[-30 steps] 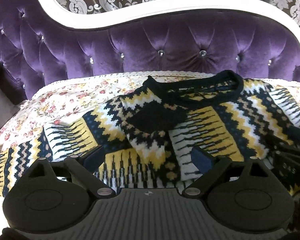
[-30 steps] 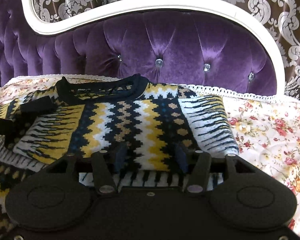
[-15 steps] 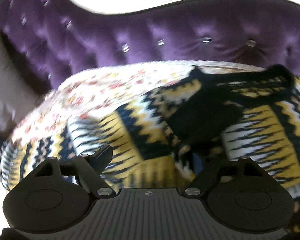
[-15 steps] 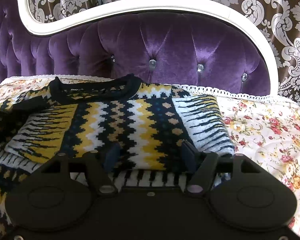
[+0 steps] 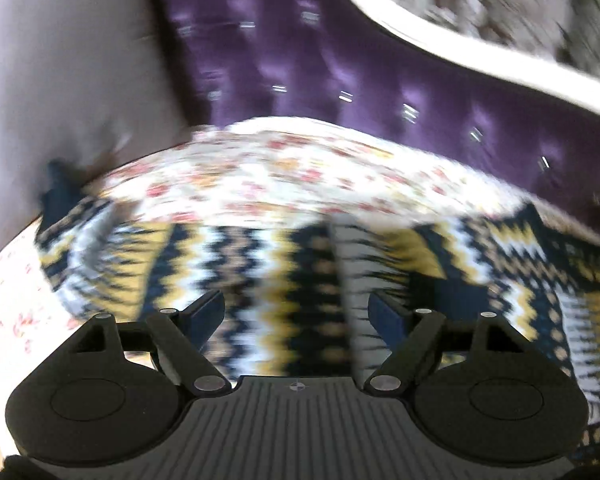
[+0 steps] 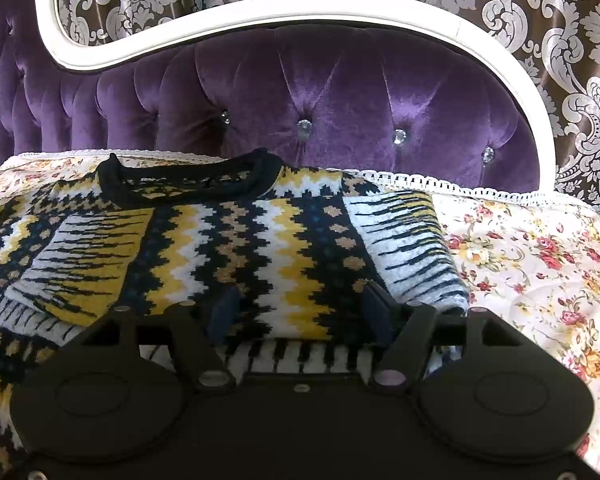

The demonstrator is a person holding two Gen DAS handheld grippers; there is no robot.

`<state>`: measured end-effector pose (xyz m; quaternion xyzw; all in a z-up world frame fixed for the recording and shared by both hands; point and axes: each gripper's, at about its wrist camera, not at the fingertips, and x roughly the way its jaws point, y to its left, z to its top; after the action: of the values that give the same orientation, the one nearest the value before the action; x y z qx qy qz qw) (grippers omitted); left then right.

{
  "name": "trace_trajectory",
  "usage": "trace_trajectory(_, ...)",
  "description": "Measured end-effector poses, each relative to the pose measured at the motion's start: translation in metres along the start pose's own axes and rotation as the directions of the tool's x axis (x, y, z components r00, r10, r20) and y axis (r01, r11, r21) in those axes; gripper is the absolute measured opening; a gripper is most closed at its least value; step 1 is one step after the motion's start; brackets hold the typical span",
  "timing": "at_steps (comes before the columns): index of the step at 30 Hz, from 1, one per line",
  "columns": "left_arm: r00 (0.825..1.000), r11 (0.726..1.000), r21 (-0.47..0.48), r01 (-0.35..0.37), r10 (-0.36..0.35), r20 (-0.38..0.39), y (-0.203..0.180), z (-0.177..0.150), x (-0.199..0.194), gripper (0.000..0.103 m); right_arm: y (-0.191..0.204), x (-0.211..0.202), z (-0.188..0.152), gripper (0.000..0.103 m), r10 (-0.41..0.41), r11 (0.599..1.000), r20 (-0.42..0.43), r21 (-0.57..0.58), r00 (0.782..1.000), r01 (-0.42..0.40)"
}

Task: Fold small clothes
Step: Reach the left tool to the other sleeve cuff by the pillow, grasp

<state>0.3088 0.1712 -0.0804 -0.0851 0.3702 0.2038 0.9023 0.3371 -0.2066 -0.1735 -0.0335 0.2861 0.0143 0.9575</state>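
A knitted sweater with navy, yellow and white zigzags lies on the floral bedspread, its black collar toward the headboard. Its right sleeve is folded over the body. My right gripper is open and empty, low over the sweater's lower right part. My left gripper is open and empty over the left sleeve, which stretches out to the left. The left wrist view is motion-blurred.
A purple tufted headboard with a white frame stands behind the bed. A grey wall or panel rises at the bed's left side. Bare floral bedspread shows beyond the left sleeve and right of the sweater.
My left gripper has swung left, from over the sweater's body to over the outstretched left sleeve. My right gripper has drawn back slightly and its jaws have spread wider.
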Motion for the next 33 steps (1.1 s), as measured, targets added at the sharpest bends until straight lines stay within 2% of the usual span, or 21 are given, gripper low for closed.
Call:
trace_trajectory(2, 1.0, 0.998, -0.066, 0.011, -0.011, 0.004, 0.032, -0.001, -0.003, 0.078, 0.0, 0.0, 0.0, 0.069, 0.0, 1.0, 0.0, 0.0, 1.0, 0.0)
trace_trajectory(8, 0.998, 0.981, -0.193, -0.032, 0.042, 0.047, 0.106, -0.003, 0.003, 0.078, 0.0, 0.0, 0.0, 0.069, -0.003, 1.0, 0.0, -0.003, 1.0, 0.003)
trace_trajectory(11, 0.997, 0.962, -0.274, -0.017, 0.036, 0.065, 0.141, -0.001, 0.009, 0.078, 0.001, 0.0, 0.0, 0.069, -0.003, 1.0, 0.0, -0.003, 1.0, 0.003)
trace_trajectory(16, 0.996, 0.924, -0.379, -0.051, 0.074, 0.044, 0.183, -0.001, 0.026, 0.078, 0.001, 0.0, 0.0, 0.07, -0.008, 1.0, 0.0, -0.008, 1.0, 0.008)
trace_trajectory(18, 0.997, 0.916, -0.398, -0.055, 0.072, 0.027, 0.192, -0.003, 0.038, 0.078, 0.001, 0.0, 0.0, 0.07, -0.008, 1.0, 0.0, -0.008, 1.0, 0.008)
trace_trajectory(22, 0.996, 0.925, -0.379, -0.038, 0.067, 0.064, 0.197, 0.0, 0.045, 0.079, 0.001, 0.0, 0.0, 0.07, -0.01, 1.0, 0.0, -0.011, 1.0, 0.01)
trace_trajectory(29, 0.996, 0.886, -0.462, 0.036, 0.008, 0.094, 0.221, 0.015, 0.061, 0.078, 0.002, 0.0, 0.0, 0.07, -0.014, 1.0, 0.0, -0.015, 1.0, 0.014)
trace_trajectory(31, 0.996, 0.89, -0.455, 0.037, 0.004, 0.088, 0.224, 0.02, 0.065, 0.078, 0.002, 0.0, 0.0, 0.07, -0.014, 1.0, 0.0, -0.015, 1.0, 0.014)
trace_trajectory(33, 0.997, 0.906, -0.421, 0.032, 0.001, 0.078, 0.224, 0.025, 0.069, 0.076, 0.001, 0.0, 0.0, 0.07, -0.013, 1.0, 0.0, -0.015, 1.0, 0.013)
